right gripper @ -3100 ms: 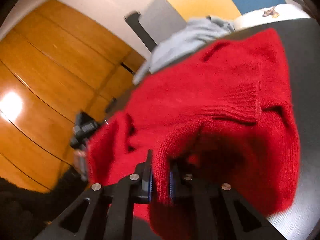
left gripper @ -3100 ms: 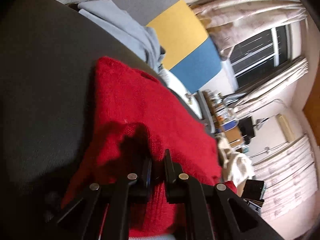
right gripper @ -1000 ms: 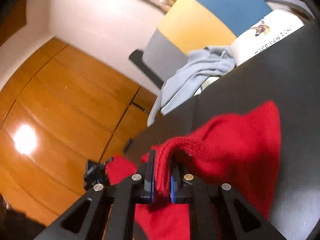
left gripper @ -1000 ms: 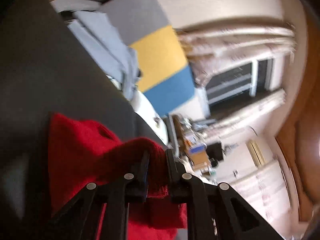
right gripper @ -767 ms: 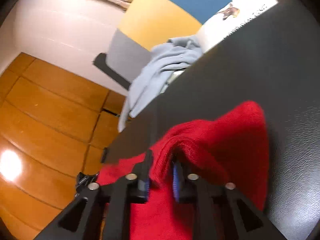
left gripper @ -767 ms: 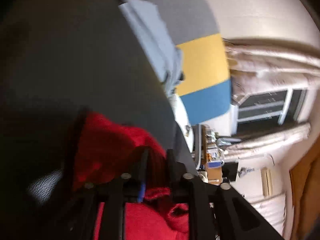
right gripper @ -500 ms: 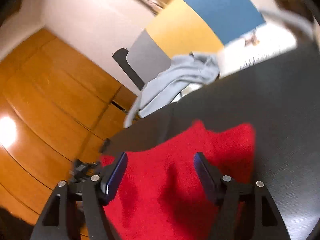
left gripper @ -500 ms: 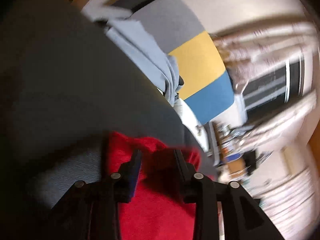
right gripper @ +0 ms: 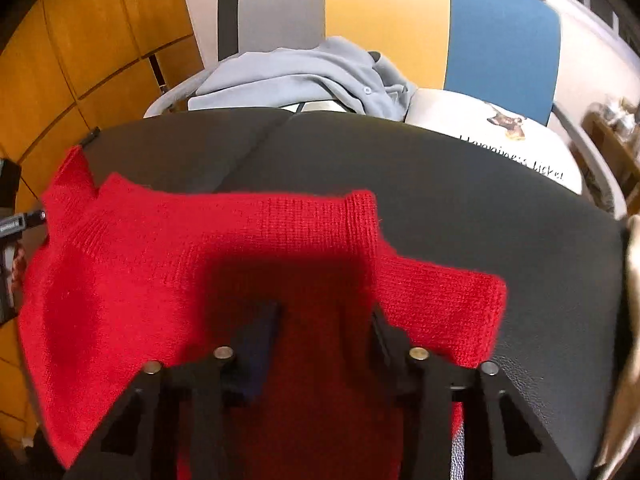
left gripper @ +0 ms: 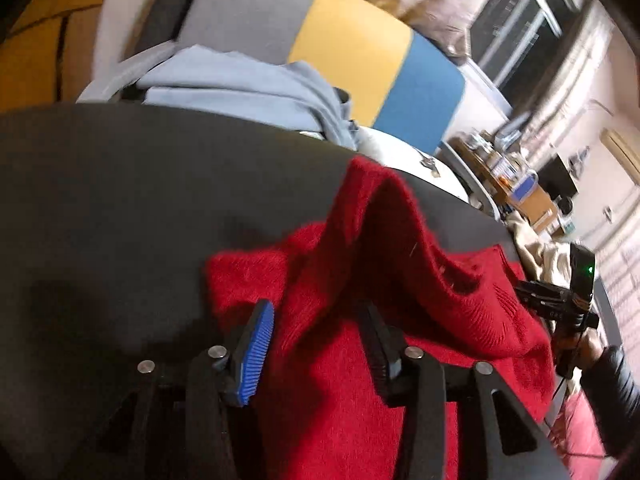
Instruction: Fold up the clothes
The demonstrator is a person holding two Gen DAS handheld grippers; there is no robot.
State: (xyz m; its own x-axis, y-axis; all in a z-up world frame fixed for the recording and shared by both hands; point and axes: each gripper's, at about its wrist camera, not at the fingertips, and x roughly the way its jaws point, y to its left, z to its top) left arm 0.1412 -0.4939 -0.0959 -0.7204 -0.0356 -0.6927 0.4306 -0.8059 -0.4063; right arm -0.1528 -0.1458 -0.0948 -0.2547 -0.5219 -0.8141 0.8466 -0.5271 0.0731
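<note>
Black leather-look surface (right gripper: 460, 184), broad, slick-looking; red knit sweater (right gripper: 248, 248) lies on it, near the front edge, part-folded. Behind it a pale blue garment (right gripper: 296, 72) heaped on a chair with grey, yellow and blue back panels (right gripper: 400, 12). Sweater's long axis runs side to side across the right wrist view, one end pointing at the wooden panelling, the other a squared flap toward the right. Risk: in the left wrist view a ridge of knit (left gripper: 384, 216) stands up, not laid flat; likely to slump or bunch and spoil the fold line unless smoothed. Second risk: the slick surface may let the whole piece slide when tugged. Left gripper (left gripper: 316, 336) jaws spread and opening, knit beneath and between, nothing pinched. Right gripper (right gripper: 324, 336) jaws apart but closing over flat knit, pads not pressing.
</note>
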